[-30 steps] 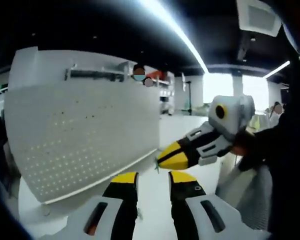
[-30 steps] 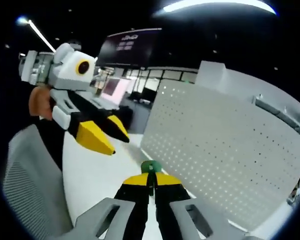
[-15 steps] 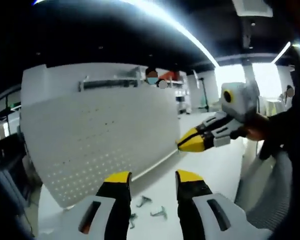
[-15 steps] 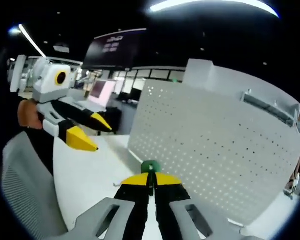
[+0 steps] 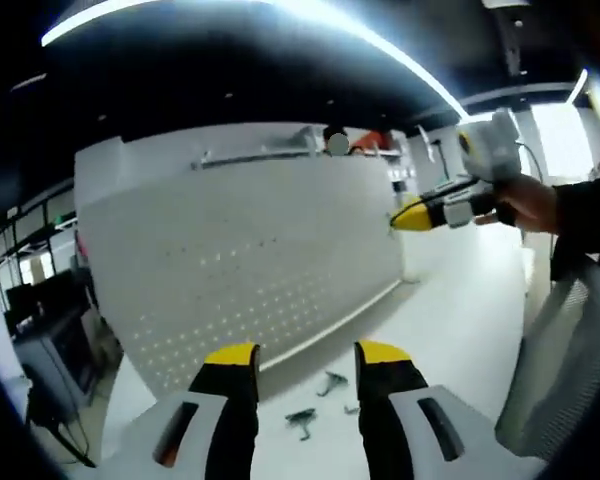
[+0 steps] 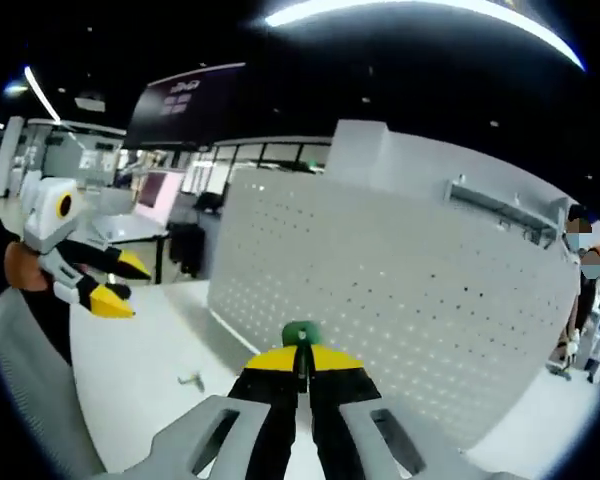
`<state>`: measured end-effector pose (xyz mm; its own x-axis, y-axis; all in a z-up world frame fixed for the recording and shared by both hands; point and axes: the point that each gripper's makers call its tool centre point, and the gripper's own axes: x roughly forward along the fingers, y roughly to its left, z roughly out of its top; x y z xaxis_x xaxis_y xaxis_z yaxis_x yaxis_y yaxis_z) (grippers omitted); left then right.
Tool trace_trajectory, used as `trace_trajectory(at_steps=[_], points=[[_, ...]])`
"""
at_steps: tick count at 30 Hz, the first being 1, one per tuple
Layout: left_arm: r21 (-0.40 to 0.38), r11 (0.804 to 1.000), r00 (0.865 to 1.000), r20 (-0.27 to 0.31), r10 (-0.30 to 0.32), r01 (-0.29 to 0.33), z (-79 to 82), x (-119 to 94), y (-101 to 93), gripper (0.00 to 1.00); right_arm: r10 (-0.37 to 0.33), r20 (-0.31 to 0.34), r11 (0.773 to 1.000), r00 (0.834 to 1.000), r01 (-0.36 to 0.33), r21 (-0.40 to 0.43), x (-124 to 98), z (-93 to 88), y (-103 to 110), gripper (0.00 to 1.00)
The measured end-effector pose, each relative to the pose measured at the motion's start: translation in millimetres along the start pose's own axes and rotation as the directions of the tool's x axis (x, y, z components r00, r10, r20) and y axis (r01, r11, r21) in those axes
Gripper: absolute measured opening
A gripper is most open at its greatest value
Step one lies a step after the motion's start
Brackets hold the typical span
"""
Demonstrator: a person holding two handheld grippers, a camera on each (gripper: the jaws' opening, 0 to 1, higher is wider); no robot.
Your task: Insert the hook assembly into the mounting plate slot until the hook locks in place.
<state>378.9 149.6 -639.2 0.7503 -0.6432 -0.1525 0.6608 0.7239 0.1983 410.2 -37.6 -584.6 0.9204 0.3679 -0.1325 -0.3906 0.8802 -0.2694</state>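
The white perforated mounting plate (image 5: 250, 270) stands upright on the white table (image 5: 450, 330). In the left gripper view my left gripper (image 5: 307, 355) is open with nothing between its yellow tips, well back from the plate. Several loose metal hooks (image 5: 330, 381) lie on the table just ahead of it. My right gripper (image 5: 412, 216) is at the plate's right edge, held by a hand (image 5: 528, 200). In the right gripper view my right gripper (image 6: 301, 358) is shut on a green-tipped hook (image 6: 301, 332), facing the plate (image 6: 400, 300). The left gripper (image 6: 120, 283) stands open at the far left.
A metal rail (image 5: 250, 156) runs along the top of the plate. One loose hook (image 6: 190, 379) lies on the table. A grey mesh chair back (image 5: 545, 370) stands near the table's edge. People stand far behind the plate.
The two grippers have drawn apart. The left gripper has pulled back and loose hooks now show ahead of it. The right gripper, still shut on the hook, sits near the plate's edge.
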Motion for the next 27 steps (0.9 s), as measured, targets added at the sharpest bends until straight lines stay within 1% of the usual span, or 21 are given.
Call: trace_trajectory(at_steps=[5,8,12,15,18,20,21,24,27], points=[[0.018,1.000,1.000,-0.003,0.006,-0.006,-0.9,1.4,-0.8,0.39,-0.081,0.020,0.995,0.997,0.079,0.061,9.7,12.9,-36.9,0.01],[0.023,1.000,1.000,-0.013,0.011,-0.010,-3.1,1.8,-0.1,0.40,-0.107,0.040,0.990,0.993,0.102,0.096,17.5,22.1,-53.6,0.01],[0.028,1.000,1.000,-0.024,0.004,-0.004,-6.1,1.8,-1.9,0.40,-0.145,0.051,0.985,0.988,0.139,0.100,29.8,34.8,-75.6,0.01],[0.035,0.999,0.999,-0.036,0.000,0.002,-9.5,2.9,-3.0,0.40,-0.162,0.067,0.982,0.984,0.154,0.113,38.4,43.8,-88.1,0.01],[0.034,0.999,0.999,-0.033,-0.004,0.005,-8.7,2.8,-4.6,0.41,-0.181,0.072,0.979,0.981,0.172,0.111,48.6,49.8,-101.3,0.01],[0.044,0.999,0.999,-0.044,-0.013,0.015,-11.2,3.7,-7.5,0.41,-0.197,0.079,0.975,0.977,0.187,0.120,54.0,55.4,-109.1,0.01],[0.047,0.999,0.999,-0.046,-0.017,0.019,-12.0,4.0,-8.5,0.41,-0.208,0.085,0.973,0.974,0.197,0.124,58.5,57.7,-116.8,0.01],[0.051,0.998,0.998,-0.057,-0.029,0.032,-14.6,4.1,-11.4,0.41,-0.222,0.084,0.967,0.971,0.208,0.146,66.7,61.6,-124.1,0.01],[0.058,0.998,0.998,-0.054,-0.036,0.039,-13.6,3.9,-14.1,0.41,-0.240,0.080,0.961,0.968,0.226,0.158,73.7,62.5,-131.2,0.01]])
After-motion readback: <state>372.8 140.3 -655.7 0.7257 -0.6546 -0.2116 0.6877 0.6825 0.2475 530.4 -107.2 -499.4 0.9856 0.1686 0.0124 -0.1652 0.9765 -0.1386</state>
